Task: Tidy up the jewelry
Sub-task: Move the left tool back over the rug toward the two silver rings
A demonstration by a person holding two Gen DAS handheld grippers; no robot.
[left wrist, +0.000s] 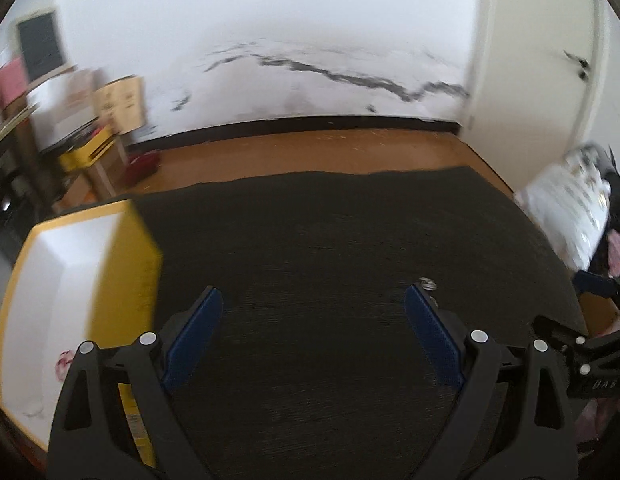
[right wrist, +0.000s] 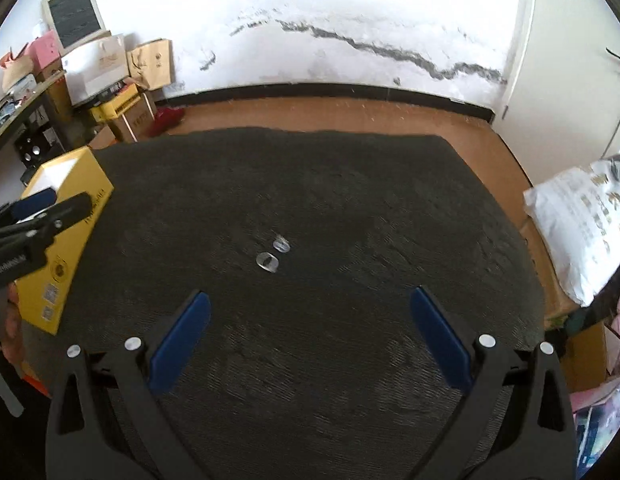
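Two small clear rings lie side by side on the dark mat point(right wrist: 310, 208): one ring point(right wrist: 267, 261) nearer, the other ring point(right wrist: 281, 244) just behind it. My right gripper point(right wrist: 310, 304) is open and empty, a little short of them. A yellow box point(right wrist: 66, 240) with a white inside stands at the mat's left edge. My left gripper point(left wrist: 314, 300) is open and empty beside the yellow box point(left wrist: 126, 272); a small ring point(left wrist: 427, 282) shows just past its right fingertip. The left gripper's body point(right wrist: 30, 232) shows at the left in the right wrist view.
Brown floor surrounds the mat up to a white wall point(right wrist: 310, 40). Stacked boxes and bags point(right wrist: 110, 76) stand at the far left. A white printed bag point(right wrist: 582, 224) lies at the right edge. The right gripper's body point(left wrist: 590, 356) shows at the right in the left wrist view.
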